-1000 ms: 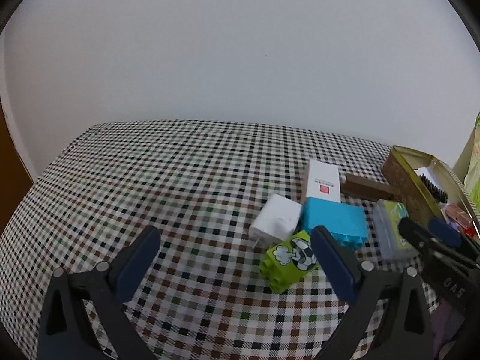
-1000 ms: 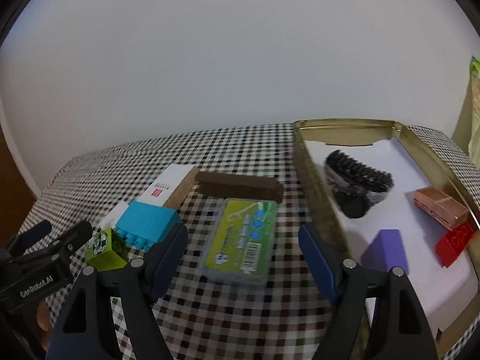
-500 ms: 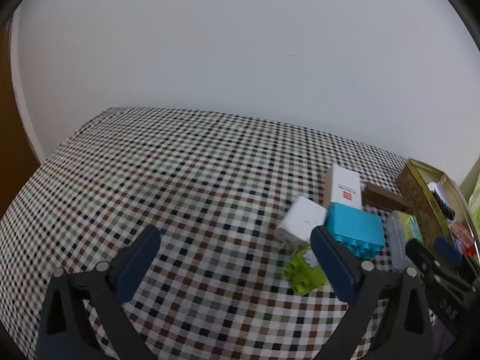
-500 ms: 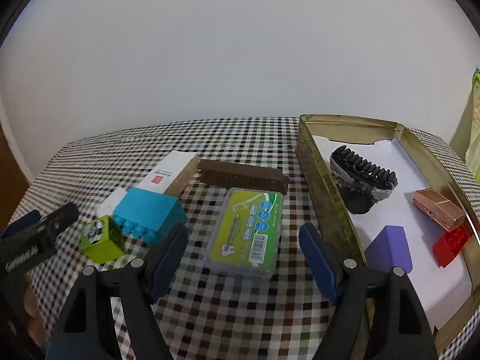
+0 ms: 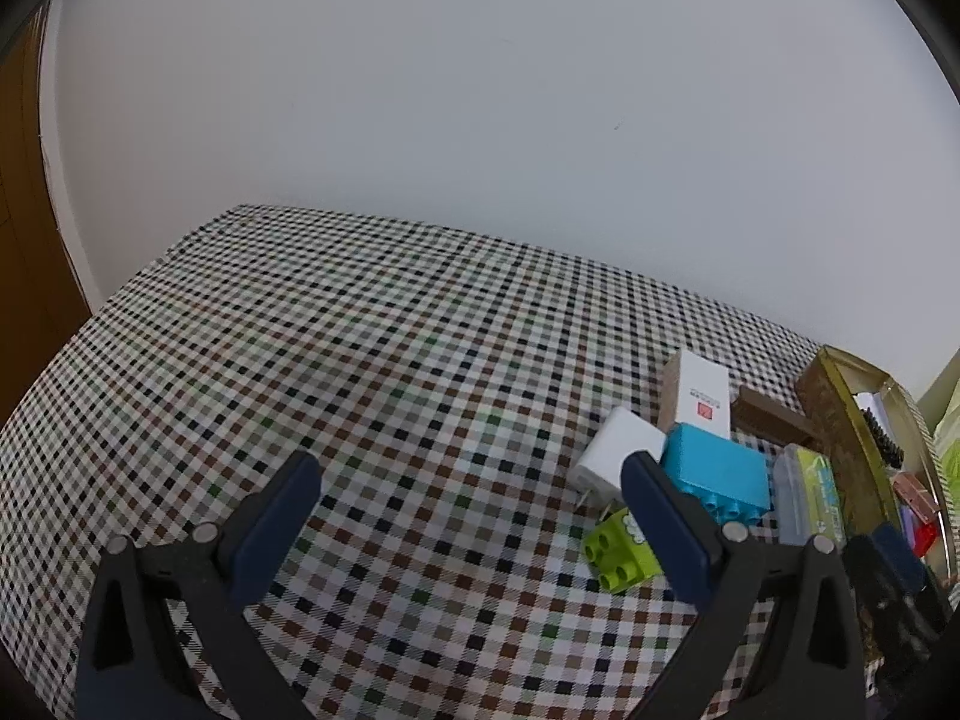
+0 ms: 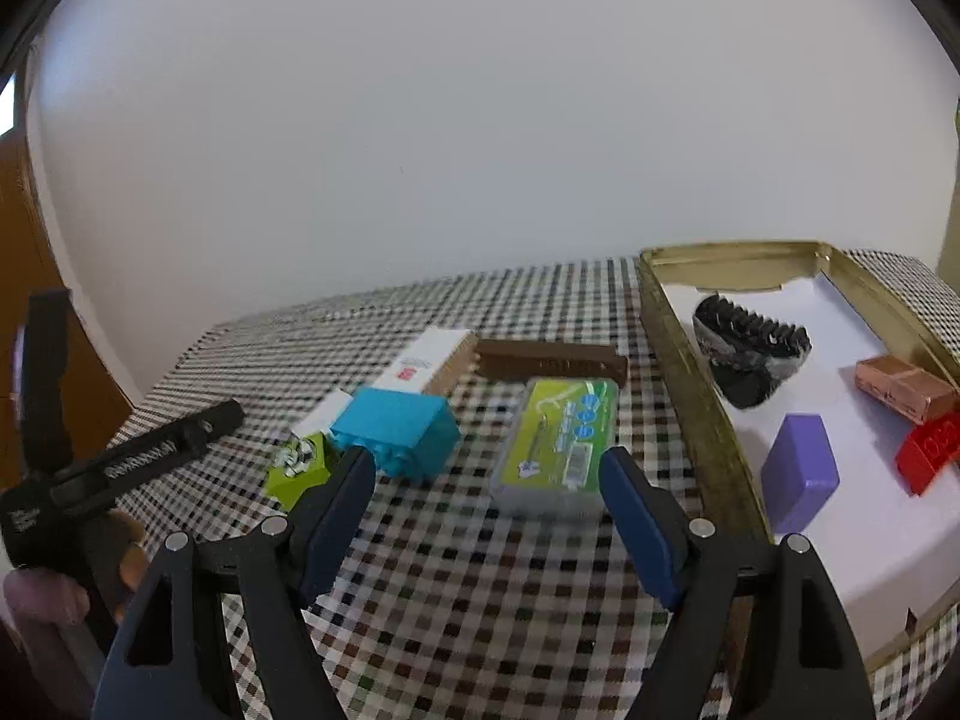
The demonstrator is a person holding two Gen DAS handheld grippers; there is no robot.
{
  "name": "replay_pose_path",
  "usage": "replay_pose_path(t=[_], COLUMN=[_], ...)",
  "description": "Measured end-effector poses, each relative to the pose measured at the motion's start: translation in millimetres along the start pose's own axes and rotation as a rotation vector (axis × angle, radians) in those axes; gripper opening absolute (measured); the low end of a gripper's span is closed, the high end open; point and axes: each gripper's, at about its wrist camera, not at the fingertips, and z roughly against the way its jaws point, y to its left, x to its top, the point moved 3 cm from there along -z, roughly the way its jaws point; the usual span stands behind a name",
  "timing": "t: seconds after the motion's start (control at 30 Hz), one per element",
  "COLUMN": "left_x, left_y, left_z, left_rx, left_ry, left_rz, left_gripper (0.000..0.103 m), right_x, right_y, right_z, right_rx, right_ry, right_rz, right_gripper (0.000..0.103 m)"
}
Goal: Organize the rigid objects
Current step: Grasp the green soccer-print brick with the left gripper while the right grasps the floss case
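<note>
On the checked tablecloth lie a blue brick (image 6: 396,429), a green brick (image 6: 297,468), a white charger (image 5: 618,459), a white box with a red mark (image 6: 429,360), a brown bar (image 6: 549,360) and a green plastic case (image 6: 558,444). My right gripper (image 6: 486,474) is open and empty, hovering just before the green case. My left gripper (image 5: 471,489) is open and empty, left of the charger and green brick (image 5: 621,549). The left gripper also shows at the left of the right wrist view (image 6: 120,462).
A gold tin tray (image 6: 696,372) stands at the right, lined with white paper. It holds a black hair claw (image 6: 750,354), a purple block (image 6: 801,471), a copper-coloured block (image 6: 903,378) and a red brick (image 6: 930,450). A wall runs behind the table; a brown door is at left.
My left gripper has pulled back and swung left, so the objects sit further right in its view. My right gripper has moved a little closer to the green case.
</note>
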Motion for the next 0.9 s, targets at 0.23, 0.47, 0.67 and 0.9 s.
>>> replay_pose_path(t=[0.23, 0.47, 0.67, 0.9], left_x=[1, -2, -12, -24], left_y=[0, -4, -36, -67], left_z=[1, -1, -1, -8], left_rx=[0.007, -0.003, -0.052, -0.060], left_ry=[0.005, 0.013, 0.010, -0.013], left_rz=[0.012, -0.007, -0.173, -0.371], left_gripper=[0.101, 0.101, 0.101, 0.101], right_x=[2, 10, 6, -4], right_y=[3, -1, 4, -6], right_z=[-21, -65, -82, -74], right_rx=[-0.080, -0.176, -0.199, 0.014], right_ry=[0.075, 0.199, 0.258, 0.250], right_rz=[-0.018, -0.031, 0.079, 0.092], right_gripper=[0.077, 0.077, 0.066, 0.056])
